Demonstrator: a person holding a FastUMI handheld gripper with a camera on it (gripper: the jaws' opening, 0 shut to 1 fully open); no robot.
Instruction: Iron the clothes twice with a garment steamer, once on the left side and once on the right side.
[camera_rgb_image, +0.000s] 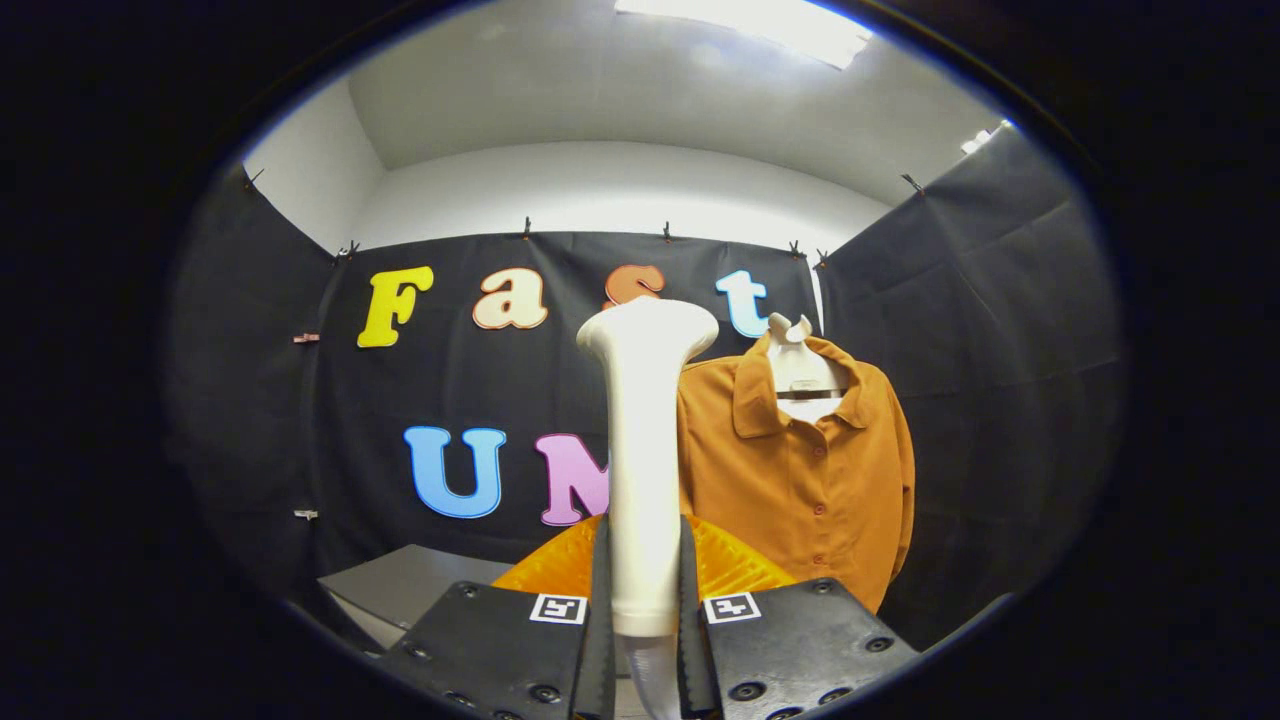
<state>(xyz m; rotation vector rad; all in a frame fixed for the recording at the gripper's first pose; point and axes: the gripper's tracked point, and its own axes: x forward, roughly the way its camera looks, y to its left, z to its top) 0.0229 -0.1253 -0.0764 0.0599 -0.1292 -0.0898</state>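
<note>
While the gripper (645, 610) at the bottom centre has both fingers pressed on the handle of the tall white plastic garment steamer (645, 440), the grip looks sound: the tool seems rigid, smooth and top-heavy, so holding low on the handle should suit it. It stands upright at the frame's middle, its flared head at the top. Right of centre, beyond the fingers, hangs the rust-orange buttoned collared shirt (810, 470), soft and likely to sway under pressure.
</note>
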